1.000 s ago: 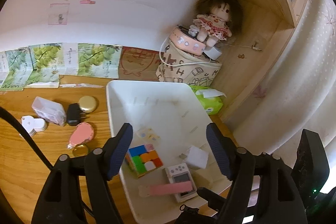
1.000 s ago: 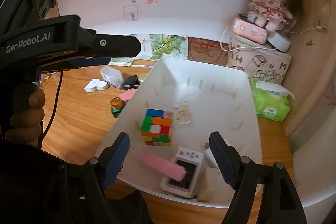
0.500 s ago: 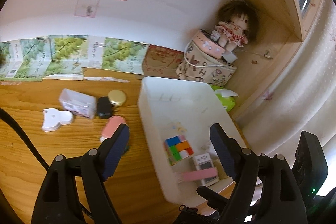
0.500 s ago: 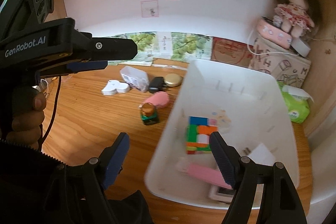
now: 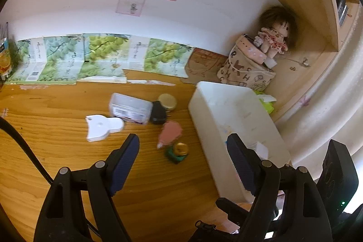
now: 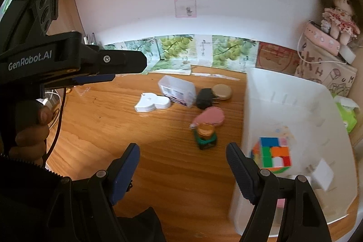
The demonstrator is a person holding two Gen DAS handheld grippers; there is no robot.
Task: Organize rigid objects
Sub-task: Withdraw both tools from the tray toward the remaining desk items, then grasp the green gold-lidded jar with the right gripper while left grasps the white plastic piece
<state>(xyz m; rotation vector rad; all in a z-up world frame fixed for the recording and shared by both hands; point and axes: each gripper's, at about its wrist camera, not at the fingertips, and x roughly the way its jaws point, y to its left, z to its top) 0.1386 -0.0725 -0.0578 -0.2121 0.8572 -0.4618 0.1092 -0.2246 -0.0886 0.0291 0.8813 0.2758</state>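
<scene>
A white bin (image 5: 236, 128) (image 6: 295, 110) stands on the right of the wooden desk; a colour cube (image 6: 272, 154) lies inside it. Left of the bin lie a small green bottle with a gold cap (image 5: 178, 151) (image 6: 205, 135), a pink oval item (image 5: 170, 134) (image 6: 211, 117), a black plug (image 5: 158, 115) (image 6: 205, 98), a gold lid (image 5: 168, 101) (image 6: 222, 91), a clear plastic box (image 5: 130, 108) (image 6: 178, 89) and a white flat piece (image 5: 102, 128) (image 6: 152, 103). My left gripper (image 5: 182, 165) is open above the desk near the bottle. My right gripper (image 6: 182, 168) is open, empty, just short of the bottle.
A doll (image 5: 274, 35) sits on a patterned box (image 5: 246, 73) in the back right corner, with a green tissue pack (image 5: 266, 102) beside the bin. Grape-print paper (image 5: 90, 56) lines the wall's foot. A hand (image 6: 31, 133) holds the left gripper's handle at left.
Both grippers have swung left, away from over the bin toward the loose items on the desk. Both stay open; nothing was picked up.
</scene>
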